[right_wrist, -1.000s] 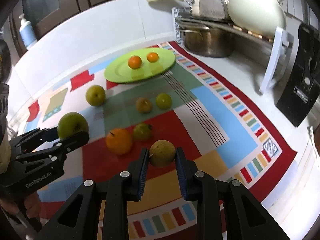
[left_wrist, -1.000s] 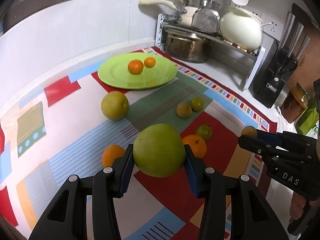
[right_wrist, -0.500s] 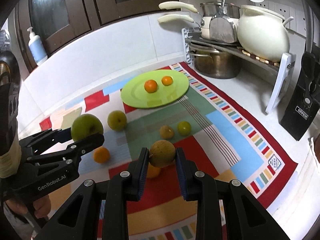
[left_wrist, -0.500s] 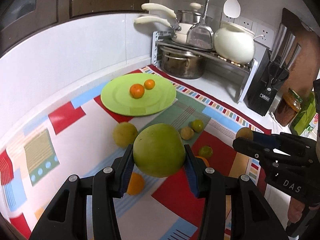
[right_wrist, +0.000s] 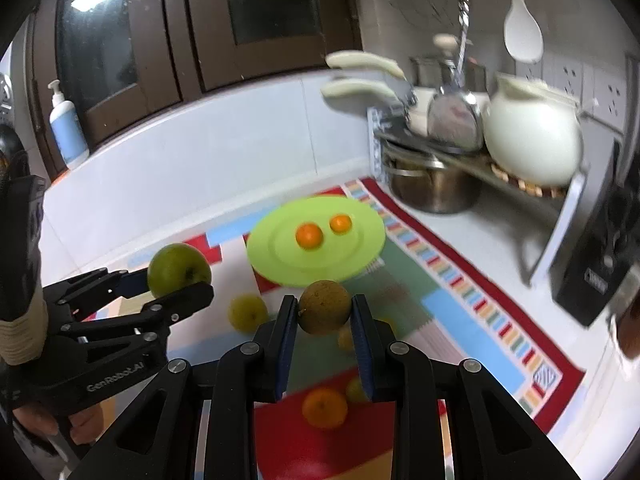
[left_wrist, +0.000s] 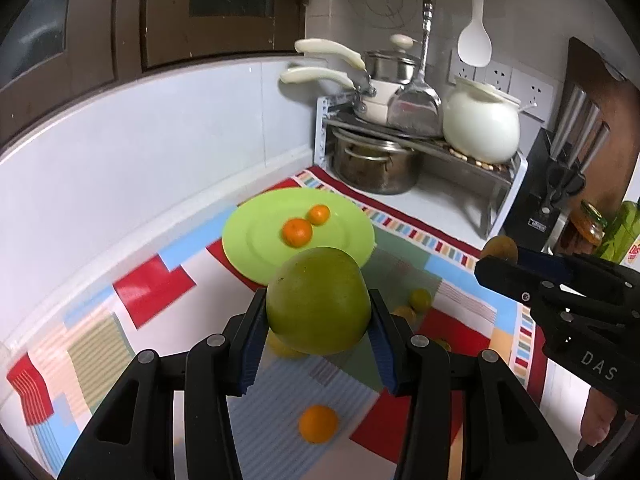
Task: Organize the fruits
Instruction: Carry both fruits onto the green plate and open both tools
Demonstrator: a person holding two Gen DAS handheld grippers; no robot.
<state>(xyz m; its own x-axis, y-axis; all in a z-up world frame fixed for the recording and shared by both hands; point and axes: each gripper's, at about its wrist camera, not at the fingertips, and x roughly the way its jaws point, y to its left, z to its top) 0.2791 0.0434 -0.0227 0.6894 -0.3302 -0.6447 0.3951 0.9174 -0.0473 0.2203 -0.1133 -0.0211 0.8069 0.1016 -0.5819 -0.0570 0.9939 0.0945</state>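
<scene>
My left gripper (left_wrist: 318, 320) is shut on a large green apple (left_wrist: 318, 300) and holds it high above the mat. My right gripper (right_wrist: 324, 320) is shut on a small brown fruit (right_wrist: 325, 306), also held up in the air. A green plate (left_wrist: 260, 240) with two small oranges (left_wrist: 297, 232) lies at the back of the mat; it also shows in the right wrist view (right_wrist: 280, 252). Loose on the mat are an orange (left_wrist: 318, 424), a yellow-green fruit (right_wrist: 247, 313) and several small fruits, partly hidden behind the fingers.
A colourful patchwork mat (left_wrist: 152, 292) covers the counter. A rack with pots and a white ceramic pot (left_wrist: 482, 128) stands at the back right. A black knife block (left_wrist: 548, 196) and jars stand to the right. A soap bottle (right_wrist: 68, 132) sits on the ledge.
Both grippers have risen and tilted up with their fruits still held. The mat and plate now sit lower and farther off in both views.
</scene>
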